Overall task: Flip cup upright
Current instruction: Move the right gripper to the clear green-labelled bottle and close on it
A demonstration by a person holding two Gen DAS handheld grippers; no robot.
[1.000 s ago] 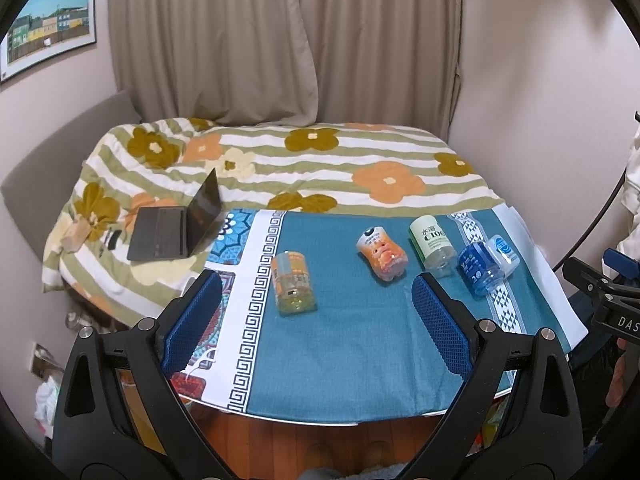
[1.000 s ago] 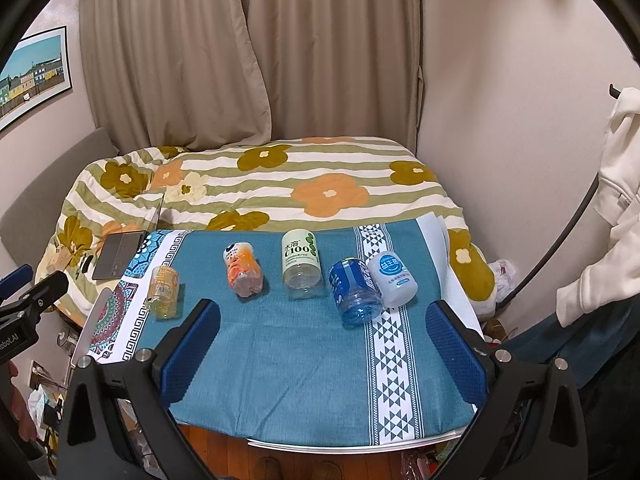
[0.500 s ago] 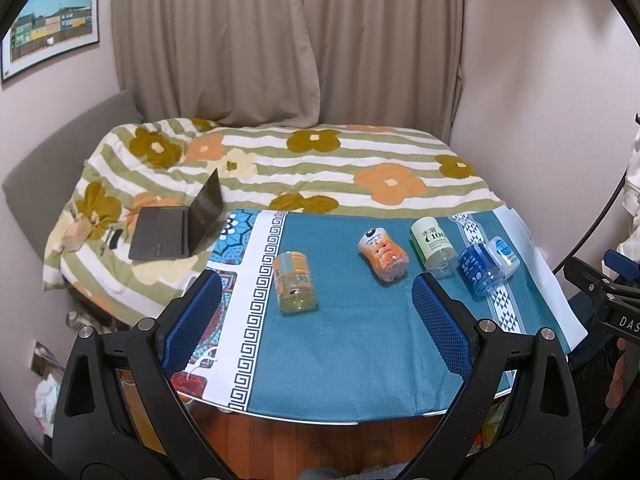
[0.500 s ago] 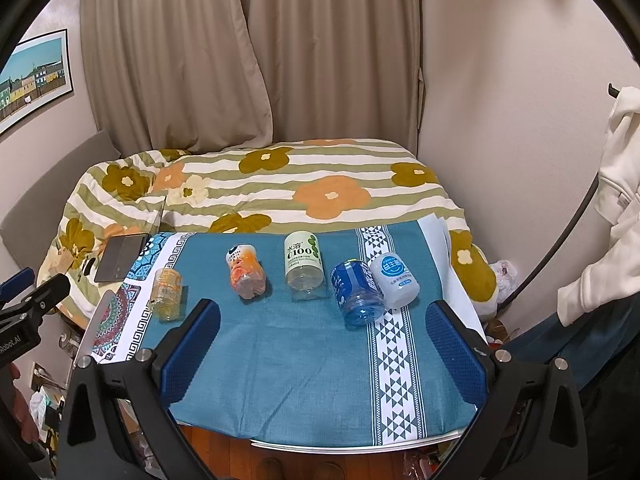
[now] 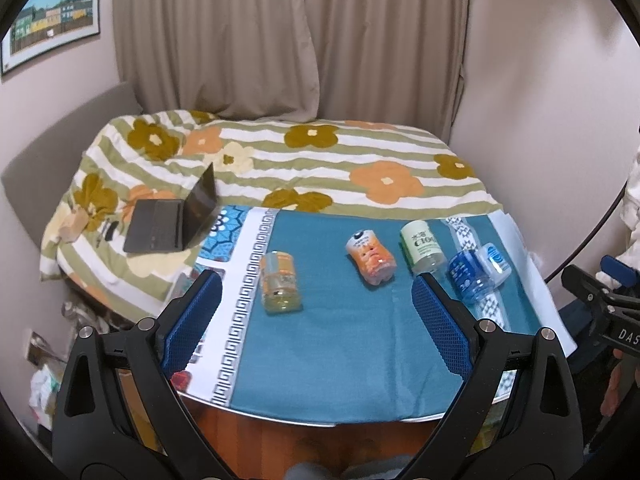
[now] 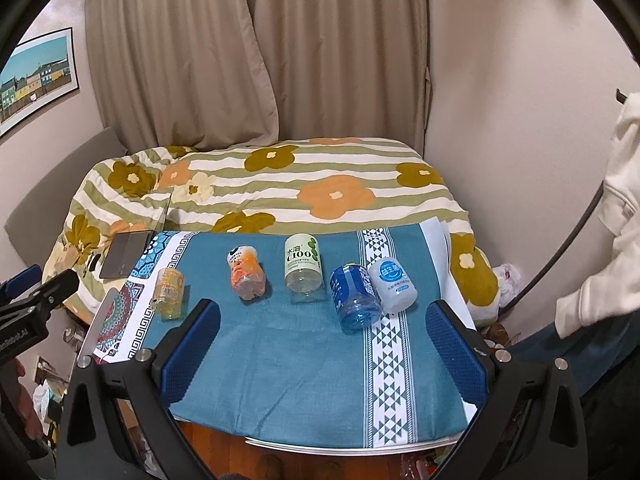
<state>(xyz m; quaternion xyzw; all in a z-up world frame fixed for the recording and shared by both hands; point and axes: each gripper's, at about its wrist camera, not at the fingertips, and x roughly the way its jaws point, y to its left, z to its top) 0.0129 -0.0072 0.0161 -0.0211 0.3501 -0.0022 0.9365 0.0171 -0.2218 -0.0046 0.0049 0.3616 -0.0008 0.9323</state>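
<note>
Several cut-bottle cups lie on their sides in a row on the blue cloth: a yellow cup (image 5: 279, 282) (image 6: 169, 291), an orange cup (image 5: 372, 261) (image 6: 245, 274), a green-white C100 cup (image 5: 422, 247) (image 6: 303, 265), a blue cup (image 5: 467, 276) (image 6: 354, 297) and a white cup (image 5: 496, 263) (image 6: 393, 284). My left gripper (image 5: 316, 320) is open and empty, held above the table's near edge, short of the yellow cup. My right gripper (image 6: 324, 354) is open and empty, short of the blue cup.
The table (image 6: 280, 364) carries a blue patterned cloth; its near edge is below the grippers. Behind it is a bed with a flowered quilt (image 6: 280, 184) and an open laptop (image 5: 176, 220). Curtains and walls stand behind. White clothing (image 6: 608, 240) hangs at the right.
Both views have shifted slightly; the cups have not moved and both grippers stay open.
</note>
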